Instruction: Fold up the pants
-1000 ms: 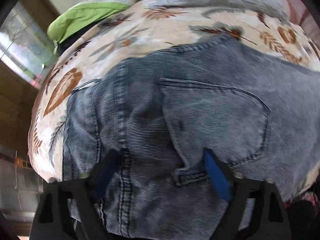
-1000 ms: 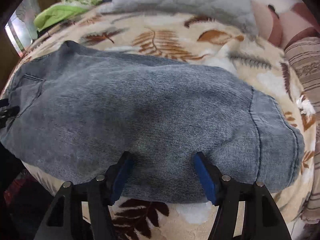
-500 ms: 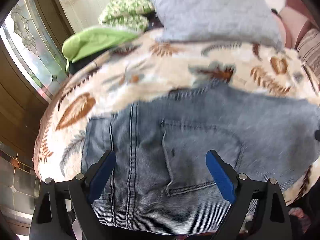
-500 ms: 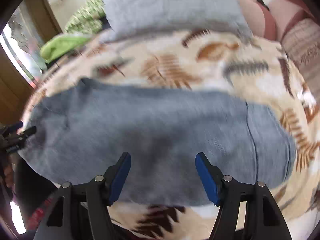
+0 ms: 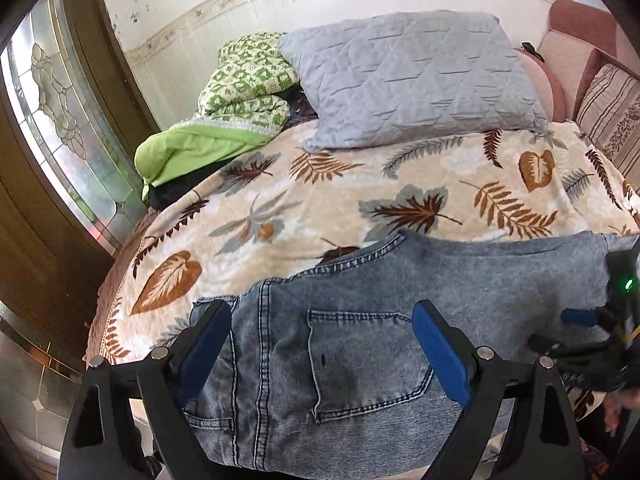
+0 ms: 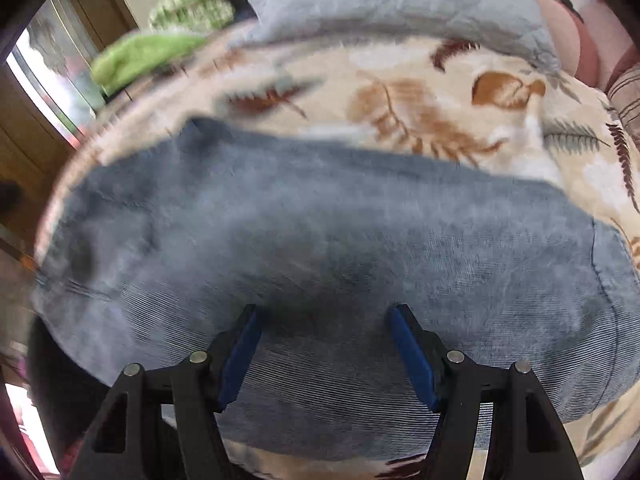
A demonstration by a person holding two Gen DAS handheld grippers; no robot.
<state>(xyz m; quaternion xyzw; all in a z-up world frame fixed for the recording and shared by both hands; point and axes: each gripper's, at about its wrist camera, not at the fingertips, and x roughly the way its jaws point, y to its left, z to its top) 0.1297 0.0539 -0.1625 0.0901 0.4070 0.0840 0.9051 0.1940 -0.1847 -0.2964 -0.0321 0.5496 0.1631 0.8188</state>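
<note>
Both my claws are hanging wide open with nothing in them: my left claw (image 5: pixel 320 344) is floating over the top end of the pants (image 5: pixel 360 344), above the back pocket (image 5: pixel 360 364), and my right claw (image 6: pixel 326 340) is floating over the leg part. Those blue jeans are lying flat along the near edge of the bed, on a blanket (image 5: pixel 320 200) with brown and gray leaves. Farther back, a gray pillow (image 5: pixel 412 80) is sitting on the blanket, with a green folded quilt (image 5: pixel 244 88) beside it. A glass door (image 5: pixel 60 120) is standing off to the left.
</note>
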